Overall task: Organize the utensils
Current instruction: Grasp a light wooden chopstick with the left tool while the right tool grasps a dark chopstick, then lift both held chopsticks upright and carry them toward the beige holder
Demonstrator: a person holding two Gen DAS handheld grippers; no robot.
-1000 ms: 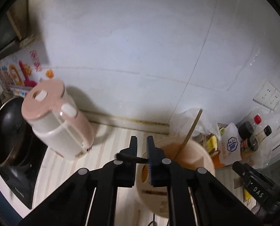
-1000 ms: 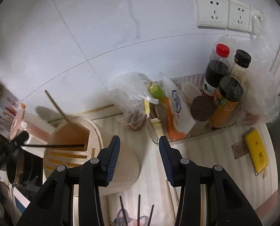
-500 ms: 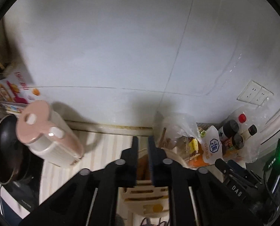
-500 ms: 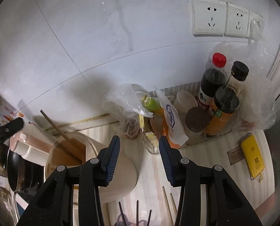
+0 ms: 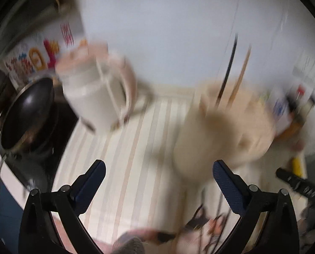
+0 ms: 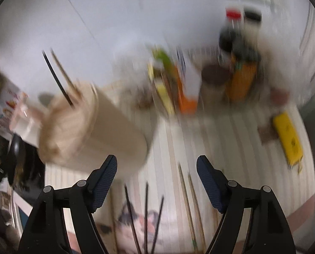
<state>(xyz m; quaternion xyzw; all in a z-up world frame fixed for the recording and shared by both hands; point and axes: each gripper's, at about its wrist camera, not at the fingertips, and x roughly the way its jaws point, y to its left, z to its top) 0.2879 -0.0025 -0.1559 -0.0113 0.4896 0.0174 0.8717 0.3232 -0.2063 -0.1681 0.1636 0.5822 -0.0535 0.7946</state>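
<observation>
The left gripper [image 5: 158, 182] now stands wide open and empty above the striped counter [image 5: 123, 139]. 1 second ago its jaws were pinched on a black chopstick held across the mouth of the beige utensil holder [image 5: 227, 131]; half a second ago they were closed directly over that holder. Now the black chopstick [image 5: 229, 67] stands tilted inside the holder beside a wooden chopstick [image 5: 241, 72]. Judgement: the release is done and 1 more utensil is stored.

The right wrist view agrees: the holder [image 6: 89, 127] carries 2 sticks, the dark one [image 6: 55, 76] and the wooden one [image 6: 64, 72], leaning together at its rim. The right gripper [image 6: 156, 175] is also spread open and holds nothing; its opening is wider than in the 2 earlier right wrist pictures.

Both views are heavily motion-blurred, so both tools appear to be travelling, and fine detail is unreliable.

Remaining work lies in front of the right gripper: 3 dark chopsticks [image 6: 145, 211] on a patterned cloth [image 6: 136, 228] and at least 2 wooden chopsticks [image 6: 191, 207] flat on the counter, near the holder but apart from it. The task is therefore only partly complete.

Bystanders: a pink-and-white kettle [image 5: 96, 93], a black pan [image 5: 28, 112], sauce bottles [image 6: 240, 48] and a yellow object [image 6: 287, 137], too blurred to identify.
</observation>
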